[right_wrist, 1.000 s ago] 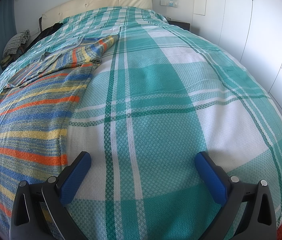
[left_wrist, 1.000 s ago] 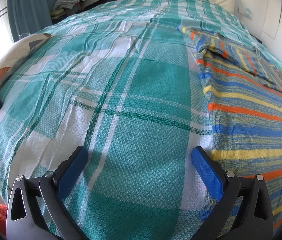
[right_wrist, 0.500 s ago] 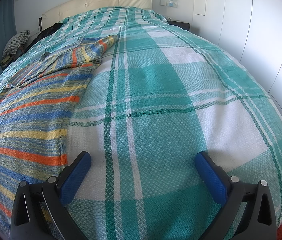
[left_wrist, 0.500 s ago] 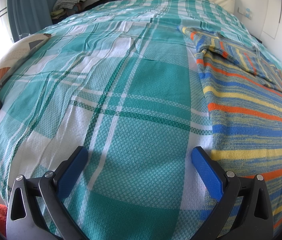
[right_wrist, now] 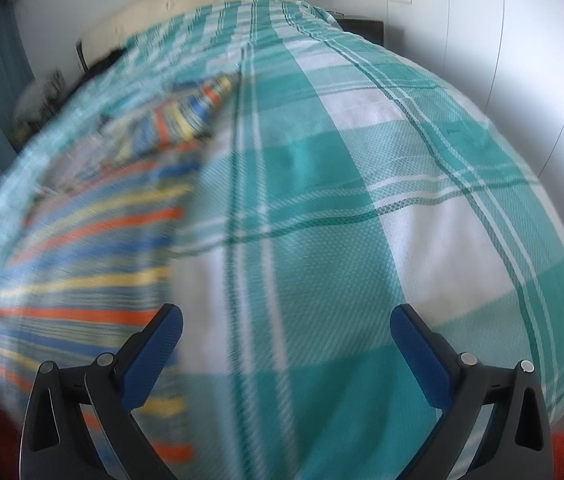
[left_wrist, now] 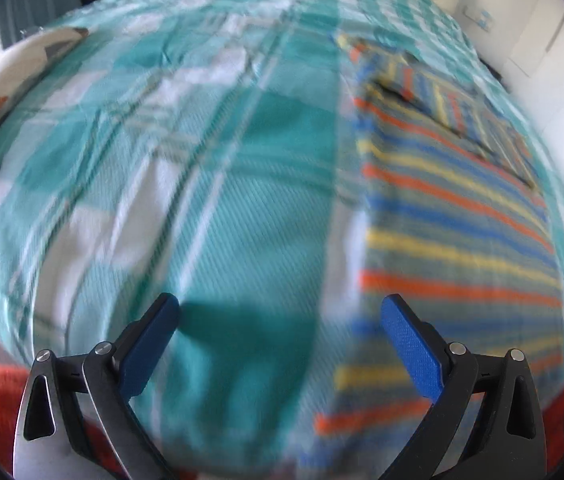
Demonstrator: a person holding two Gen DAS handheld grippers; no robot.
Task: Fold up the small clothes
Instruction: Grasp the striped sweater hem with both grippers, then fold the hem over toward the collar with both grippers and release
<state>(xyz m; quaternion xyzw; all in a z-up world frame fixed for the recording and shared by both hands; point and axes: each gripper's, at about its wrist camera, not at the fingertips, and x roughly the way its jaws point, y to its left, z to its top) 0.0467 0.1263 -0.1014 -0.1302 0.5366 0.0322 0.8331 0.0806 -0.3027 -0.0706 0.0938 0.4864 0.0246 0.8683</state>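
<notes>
The striped garment [left_wrist: 453,240] lies flat on the bed [left_wrist: 242,220], along its near edge, its far end folded back toward the headboard. Both views are blurred. The left tool [left_wrist: 280,344] hangs wide open and empty above the near edge, the cloth's left border just inside its right finger [left_wrist: 409,348]. The right tool [right_wrist: 285,354] is likewise spread and empty over the plaid cover, the garment [right_wrist: 94,248] off to its left. The step in hand looks like the first reach. To do it well, each tool should pinch one near corner, taking the striped layer alone and not the cover beneath, then lift evenly so the fold lands square.
</notes>
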